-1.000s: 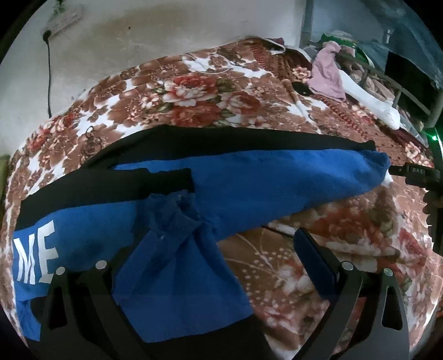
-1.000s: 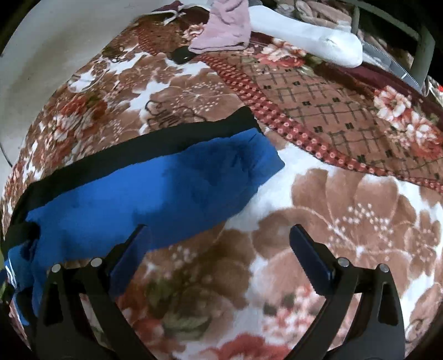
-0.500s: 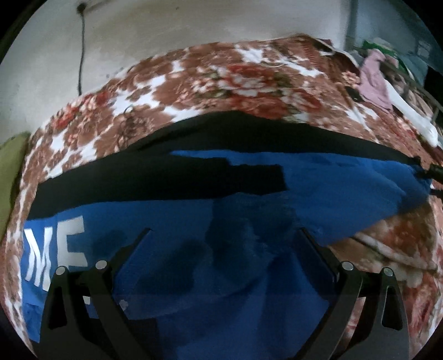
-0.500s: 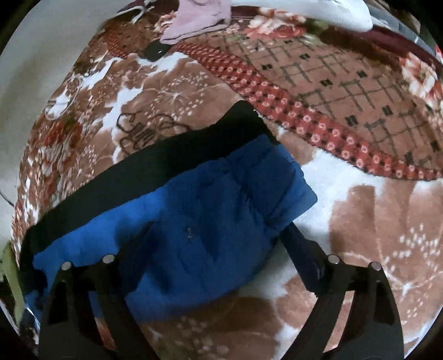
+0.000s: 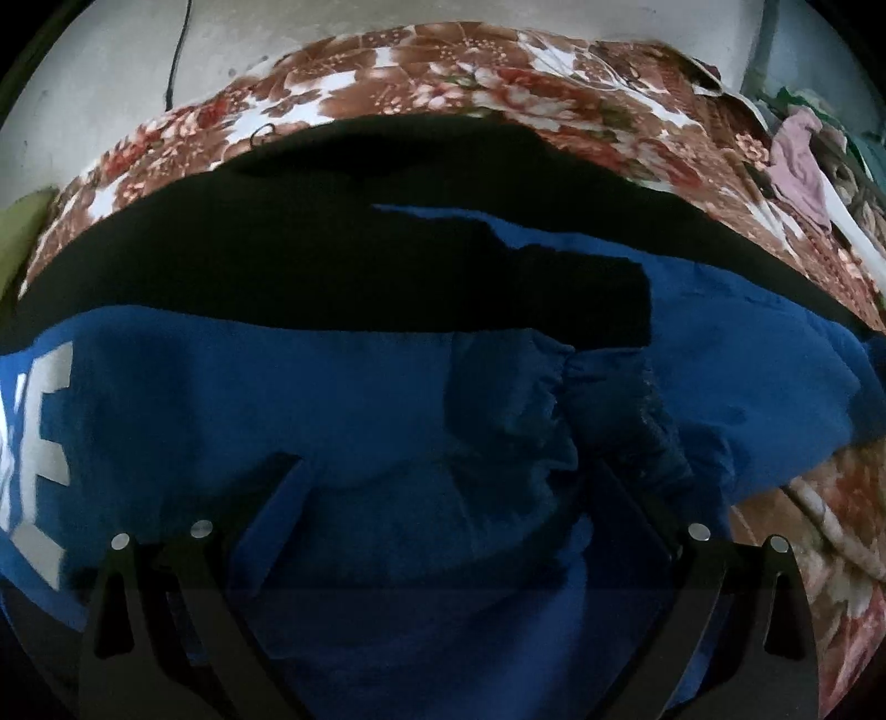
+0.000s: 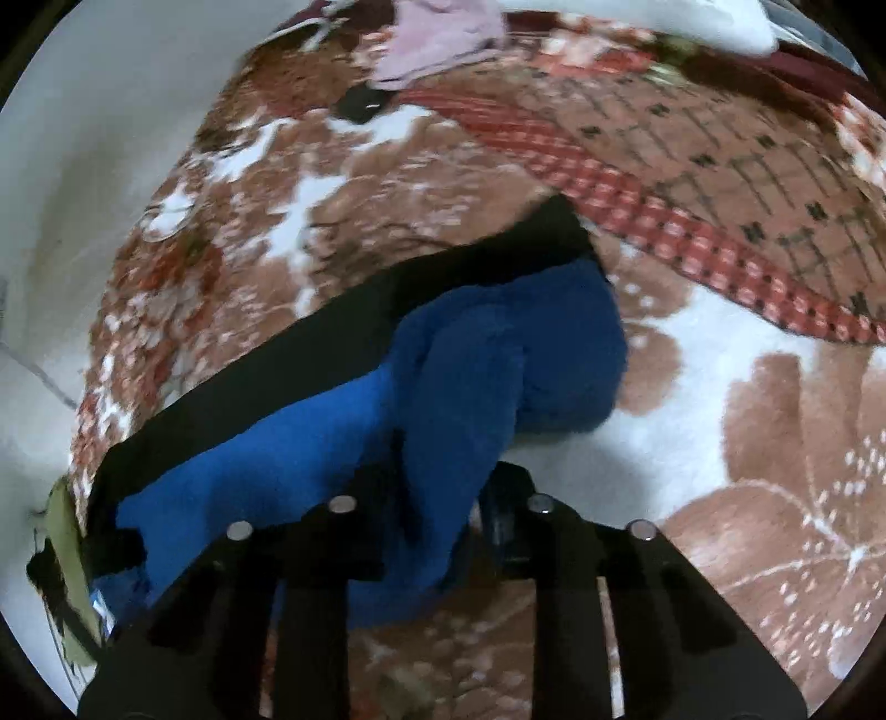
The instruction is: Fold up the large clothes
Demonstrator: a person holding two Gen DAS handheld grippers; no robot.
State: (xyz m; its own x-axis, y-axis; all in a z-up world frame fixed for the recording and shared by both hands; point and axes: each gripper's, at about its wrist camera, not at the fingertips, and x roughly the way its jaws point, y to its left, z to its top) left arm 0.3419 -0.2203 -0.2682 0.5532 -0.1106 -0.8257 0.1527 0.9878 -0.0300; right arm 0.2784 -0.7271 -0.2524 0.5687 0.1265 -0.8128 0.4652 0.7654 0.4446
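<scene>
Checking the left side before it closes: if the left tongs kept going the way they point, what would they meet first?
Most likely the blue garment: the open left tongs straddle its bunched fold, with the floral blanket underneath. Depth is unclear.

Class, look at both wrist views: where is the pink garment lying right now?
The pink garment lies at the far end of the floral blanket, top centre in the right wrist view, beside a white bundle; the left wrist view shows it at the right edge.

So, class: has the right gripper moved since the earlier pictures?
Yes. The right gripper has come in toward the blue garment on the floral blanket, and its jaws have just been closing on the cloth.
</scene>
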